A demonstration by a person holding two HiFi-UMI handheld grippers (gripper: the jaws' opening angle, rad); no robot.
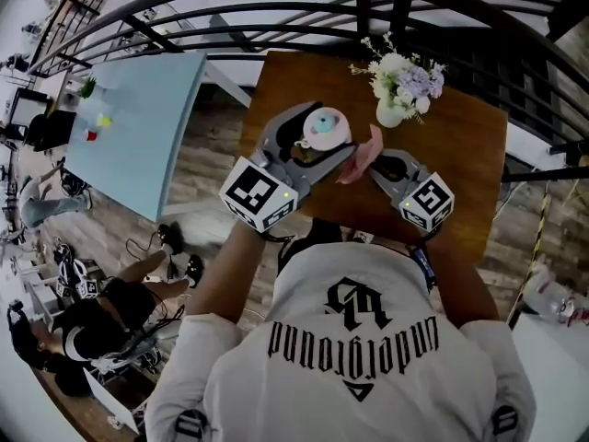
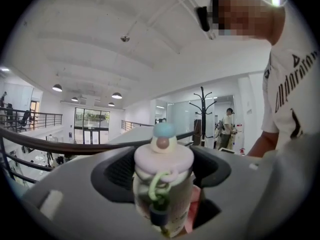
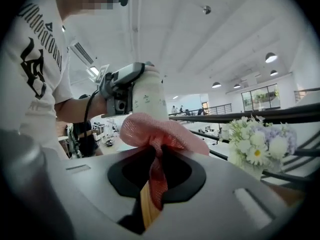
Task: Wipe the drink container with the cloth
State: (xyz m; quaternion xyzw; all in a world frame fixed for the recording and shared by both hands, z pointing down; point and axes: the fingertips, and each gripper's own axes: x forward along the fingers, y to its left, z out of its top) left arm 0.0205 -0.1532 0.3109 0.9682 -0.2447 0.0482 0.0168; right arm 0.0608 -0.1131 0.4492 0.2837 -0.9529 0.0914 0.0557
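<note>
White drink container (image 2: pixel 172 204), lilac lid (image 2: pixel 163 158), blue knob (image 2: pixel 164 130); pink cloth (image 3: pixel 162 133).

Bright, even indoor light. Round ceiling lamps (image 2: pixel 116 95) glow high above the left gripper (image 2: pixel 162 181). Fisheye views bend railings (image 2: pixel 60 145) and darken to black corners. Nearest gripper bodies look softly blurred.

A brown wooden worktop (image 1: pixel 465 159) is standing on a wood-plank floor (image 1: pixel 198 168), just beside a dark railing (image 1: pixel 304 12). A small white vase (image 1: pixel 390 114) is sitting upright on it near the far edge, holding white and pale purple flowers (image 1: pixel 407 74). The wood to the vase's right is lying bare.
</note>
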